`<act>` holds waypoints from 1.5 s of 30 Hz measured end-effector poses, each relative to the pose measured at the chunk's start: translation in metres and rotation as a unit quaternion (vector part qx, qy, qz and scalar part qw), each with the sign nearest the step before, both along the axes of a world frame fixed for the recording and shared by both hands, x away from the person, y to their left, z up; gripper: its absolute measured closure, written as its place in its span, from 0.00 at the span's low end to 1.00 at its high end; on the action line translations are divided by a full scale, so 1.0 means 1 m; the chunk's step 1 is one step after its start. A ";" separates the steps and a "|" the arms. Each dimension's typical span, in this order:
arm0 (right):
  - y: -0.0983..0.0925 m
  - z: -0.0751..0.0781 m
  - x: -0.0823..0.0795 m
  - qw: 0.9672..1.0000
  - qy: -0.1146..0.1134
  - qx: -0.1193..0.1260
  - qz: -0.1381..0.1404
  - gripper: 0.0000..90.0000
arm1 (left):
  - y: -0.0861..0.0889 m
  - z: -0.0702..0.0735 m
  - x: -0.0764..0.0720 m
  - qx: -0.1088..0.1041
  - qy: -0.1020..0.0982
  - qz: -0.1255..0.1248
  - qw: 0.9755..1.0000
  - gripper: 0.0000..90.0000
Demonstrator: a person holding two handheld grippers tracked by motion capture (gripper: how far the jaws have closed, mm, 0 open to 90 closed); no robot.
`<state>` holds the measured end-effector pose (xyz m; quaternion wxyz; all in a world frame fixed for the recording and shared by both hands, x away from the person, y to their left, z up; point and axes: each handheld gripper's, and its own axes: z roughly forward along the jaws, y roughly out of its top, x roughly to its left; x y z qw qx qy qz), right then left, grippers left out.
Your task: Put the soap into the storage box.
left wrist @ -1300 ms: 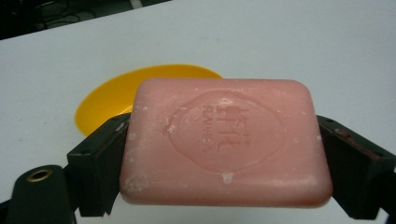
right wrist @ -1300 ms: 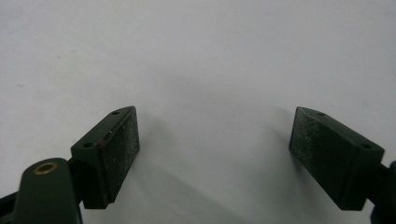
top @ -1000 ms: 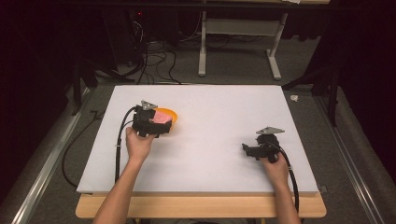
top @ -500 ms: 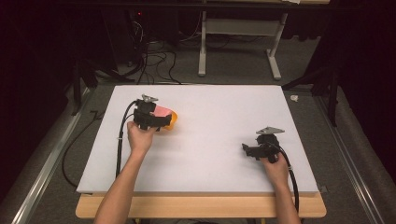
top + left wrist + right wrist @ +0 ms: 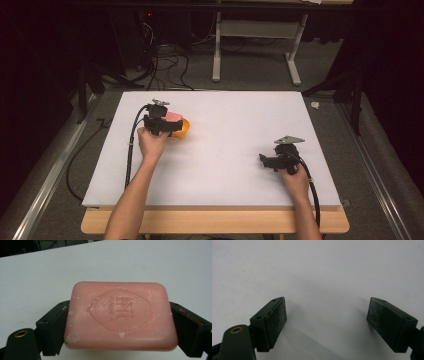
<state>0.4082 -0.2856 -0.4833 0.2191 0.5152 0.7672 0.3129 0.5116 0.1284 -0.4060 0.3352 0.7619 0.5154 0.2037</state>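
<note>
- High view: the left gripper (image 5: 172,126) holds a pink bar of soap (image 5: 173,116) above or at an orange dish (image 5: 184,129), which sits on the white table (image 5: 225,165) left of its middle. Whether the soap hangs over the dish or touches it cannot be told from here, and what the dish may hold under the soap is hidden. The right gripper (image 5: 265,160) rests on the table well to the right of the dish, with nothing between its jaws.
- Left gripper view: the jaws are clamped on the two short ends of the soap (image 5: 120,315), whose stamped face looks up. White table lies beyond the bar; the dish is out of sight.
- Right gripper view: the right gripper (image 5: 327,320) stands wide open over bare table, holding nothing.
- Judgement: the soap is firmly gripped at the dish, so the work looks about midway. Either setting it down or carrying it off is left; the pictures do not say which.
</note>
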 end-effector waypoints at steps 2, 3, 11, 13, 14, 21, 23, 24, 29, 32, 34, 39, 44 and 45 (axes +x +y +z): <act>0.000 0.000 0.000 1.000 0.000 0.000 0.001 0.18 | 0.001 -0.002 0.002 -0.001 0.002 0.003 1.000 0.15; 0.000 0.000 0.000 1.000 0.000 0.000 0.000 0.18 | 0.001 -0.003 0.003 -0.001 0.003 0.004 1.000 0.15; 0.000 0.000 0.000 1.000 0.001 0.000 0.000 0.18 | 0.001 -0.012 0.010 0.000 0.013 0.013 1.000 0.15; 0.000 0.000 0.000 1.000 0.001 0.000 0.000 0.18 | 0.001 -0.013 0.011 0.000 0.014 0.014 1.000 0.15; 0.000 0.000 0.000 1.000 0.001 -0.001 0.001 0.18 | 0.001 -0.014 0.012 0.001 0.016 0.014 1.000 0.15; 0.000 0.000 0.000 1.000 0.001 0.000 0.000 0.18 | 0.001 -0.019 0.015 0.007 0.023 0.016 1.000 0.15; 0.000 0.000 0.000 1.000 0.001 0.000 0.000 0.18 | 0.000 -0.020 0.016 0.006 0.023 0.018 1.000 0.15; 0.000 0.000 0.000 1.000 0.001 0.000 0.000 0.18 | 0.000 -0.021 0.016 0.007 0.024 0.018 1.000 0.15; 0.000 0.000 0.000 1.000 0.001 0.000 0.000 0.18 | -0.001 -0.024 0.018 0.008 0.029 0.017 0.999 0.15; 0.000 0.000 0.000 1.000 0.001 0.000 0.000 0.18 | -0.001 -0.025 0.018 0.008 0.030 0.017 0.999 0.15; 0.000 0.000 0.000 1.000 0.001 0.000 0.000 0.18 | -0.002 -0.026 0.018 0.007 0.030 0.018 0.999 0.15; 0.000 0.000 0.000 1.000 0.001 0.000 0.000 0.18 | -0.003 -0.028 0.019 0.008 0.033 0.017 0.999 0.15; 0.000 0.000 0.000 1.000 0.001 0.000 0.000 0.18 | -0.004 -0.030 0.019 0.010 0.036 0.017 0.999 0.15; 0.000 0.000 0.000 1.000 0.001 0.000 0.000 0.18 | -0.003 -0.031 0.020 0.009 0.036 0.017 0.999 0.15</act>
